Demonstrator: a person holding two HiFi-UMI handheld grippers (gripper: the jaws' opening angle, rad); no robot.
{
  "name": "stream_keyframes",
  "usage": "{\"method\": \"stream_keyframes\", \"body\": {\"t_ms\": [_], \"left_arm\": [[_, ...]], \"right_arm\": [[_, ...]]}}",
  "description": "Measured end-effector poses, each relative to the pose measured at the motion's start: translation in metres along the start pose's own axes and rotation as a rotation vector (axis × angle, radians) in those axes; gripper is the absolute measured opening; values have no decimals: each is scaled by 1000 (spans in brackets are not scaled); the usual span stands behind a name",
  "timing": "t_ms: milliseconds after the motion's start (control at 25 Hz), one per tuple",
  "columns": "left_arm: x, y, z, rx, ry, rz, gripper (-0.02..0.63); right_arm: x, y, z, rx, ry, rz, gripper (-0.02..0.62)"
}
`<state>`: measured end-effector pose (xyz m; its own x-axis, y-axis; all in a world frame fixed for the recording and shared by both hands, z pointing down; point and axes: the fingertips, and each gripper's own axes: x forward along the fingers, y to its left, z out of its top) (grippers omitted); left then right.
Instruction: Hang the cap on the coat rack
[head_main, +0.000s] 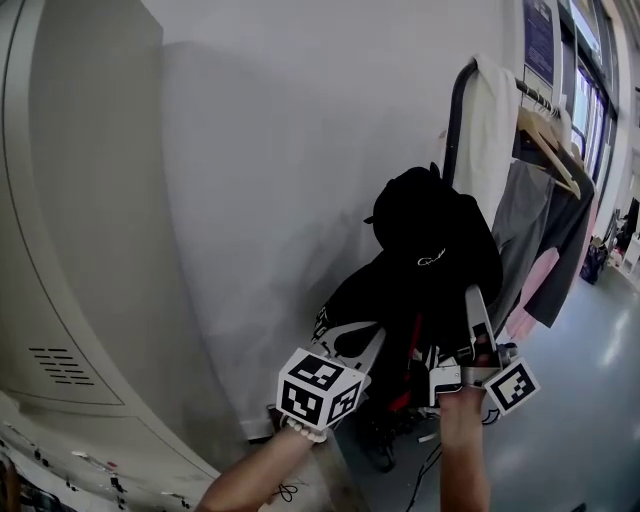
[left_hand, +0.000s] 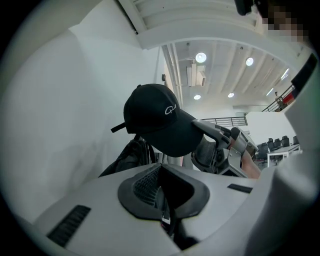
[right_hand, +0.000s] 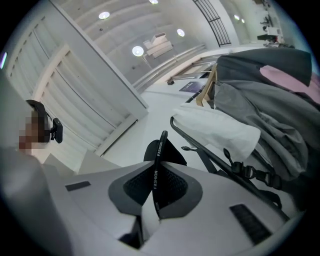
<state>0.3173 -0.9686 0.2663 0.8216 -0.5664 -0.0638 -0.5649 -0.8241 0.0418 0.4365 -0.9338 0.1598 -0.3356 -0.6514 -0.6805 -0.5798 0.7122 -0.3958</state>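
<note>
Left hand-held gripper, jaws together and empty, hangs by the white wall, the black cap raised against dark garments, crown up-left, brim slanting down-right into the clamped right hand-held gripper, clothes rail and grey floor rightward.

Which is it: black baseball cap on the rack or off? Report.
Off, it seems: right gripper jaws shut on the brim of the black baseball cap, held in air above a dark jacket.
</note>
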Motion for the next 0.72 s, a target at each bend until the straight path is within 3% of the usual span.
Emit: {"method": "stream_keyframes", "body": {"t_ms": [400, 560, 720], "left_arm": [[3, 27, -11, -12, -1, 53, 3], [-3, 35, -21, -23, 13, 74, 3], [-8, 39, -30, -42, 26, 81, 3]], "right_arm": [[83, -22, 32, 30, -28, 90, 18], [94, -40, 41, 85, -73, 61, 18], [70, -66, 37, 178, -117, 23, 18]]}}
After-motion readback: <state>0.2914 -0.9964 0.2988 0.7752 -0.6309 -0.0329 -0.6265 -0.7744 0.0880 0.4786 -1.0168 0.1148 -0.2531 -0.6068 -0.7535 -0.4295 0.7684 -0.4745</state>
